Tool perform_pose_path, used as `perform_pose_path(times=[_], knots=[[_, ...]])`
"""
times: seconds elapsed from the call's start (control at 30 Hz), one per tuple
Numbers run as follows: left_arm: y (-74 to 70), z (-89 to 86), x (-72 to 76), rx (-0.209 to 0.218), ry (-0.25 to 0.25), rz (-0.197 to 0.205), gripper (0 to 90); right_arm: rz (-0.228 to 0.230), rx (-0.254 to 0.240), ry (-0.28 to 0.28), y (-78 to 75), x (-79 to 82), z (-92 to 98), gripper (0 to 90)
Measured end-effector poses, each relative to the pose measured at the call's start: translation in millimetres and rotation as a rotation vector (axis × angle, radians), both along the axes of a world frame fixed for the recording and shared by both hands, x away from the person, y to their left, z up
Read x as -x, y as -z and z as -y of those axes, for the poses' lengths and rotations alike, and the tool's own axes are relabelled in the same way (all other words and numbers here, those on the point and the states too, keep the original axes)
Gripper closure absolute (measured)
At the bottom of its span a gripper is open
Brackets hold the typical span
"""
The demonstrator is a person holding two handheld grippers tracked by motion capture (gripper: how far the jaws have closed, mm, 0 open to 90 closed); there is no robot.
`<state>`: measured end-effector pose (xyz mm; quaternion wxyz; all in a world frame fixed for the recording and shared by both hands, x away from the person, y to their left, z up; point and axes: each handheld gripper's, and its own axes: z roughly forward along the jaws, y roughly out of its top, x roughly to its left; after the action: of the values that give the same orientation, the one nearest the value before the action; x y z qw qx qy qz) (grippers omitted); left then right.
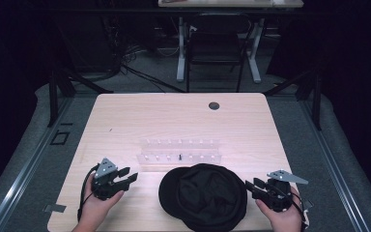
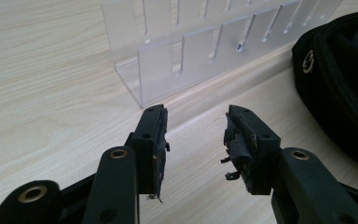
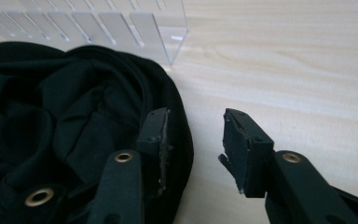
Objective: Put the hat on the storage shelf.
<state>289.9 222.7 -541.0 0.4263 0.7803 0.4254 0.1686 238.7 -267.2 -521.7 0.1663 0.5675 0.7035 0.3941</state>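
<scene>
1. The black cap [image 1: 204, 197] lies on the table [image 1: 125, 116] between our two tongs, upside down as far as we can tell, with its folded lining facing up. Its edge sits just beside the left jaw of our right tongs [image 3: 196, 140] and off to the right of our left tongs [image 2: 196, 140].
2. We judge it soft, light and floppy: cloth that will sag and fold when lifted, with nothing fragile in it. The stitched rim looks the firmest part, so we would pinch there, one jaw inside and one outside, on each side.
3. Our left tongs [image 1: 125, 178] stand wide with nothing between the jaws, only bare wood.
4. Our right tongs [image 1: 251, 186] also stand wide and hold nothing; the cap's rim lies at the left jaw, whether touching it we cannot tell.
5. Beyond both pairs of jaws, on the far side of the cap, stands a clear plastic rack [image 1: 179, 151] with slotted walls, close to the cap's far edge.
</scene>
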Motion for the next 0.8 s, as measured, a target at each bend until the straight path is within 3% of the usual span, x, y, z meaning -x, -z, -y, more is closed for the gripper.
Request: perform_pose_path(times=[0.1,0.37,0.53,0.7,0.8], knots=[[0.0,1.3,0.1,0.003,0.010,-0.010,57.7,-0.049,0.001,0.008,2.3,0.3,-4.3,55.8],[-1.4,1.7,0.5,0.007,0.010,-0.019,57.5,-0.089,0.034,0.017,-3.8,-2.0,-9.6,54.1],[-6.1,-0.1,2.6,0.010,-0.002,0.013,52.6,-0.135,0.010,0.013,-9.8,-4.0,-10.2,61.3],[-7.7,0.4,3.0,0.015,0.009,0.008,54.5,-0.131,0.020,0.012,-15.5,-3.3,-12.6,66.1],[-7.3,1.8,3.3,0.020,0.022,0.011,55.2,-0.153,-0.003,0.016,-16.9,-2.5,-12.2,66.3]])
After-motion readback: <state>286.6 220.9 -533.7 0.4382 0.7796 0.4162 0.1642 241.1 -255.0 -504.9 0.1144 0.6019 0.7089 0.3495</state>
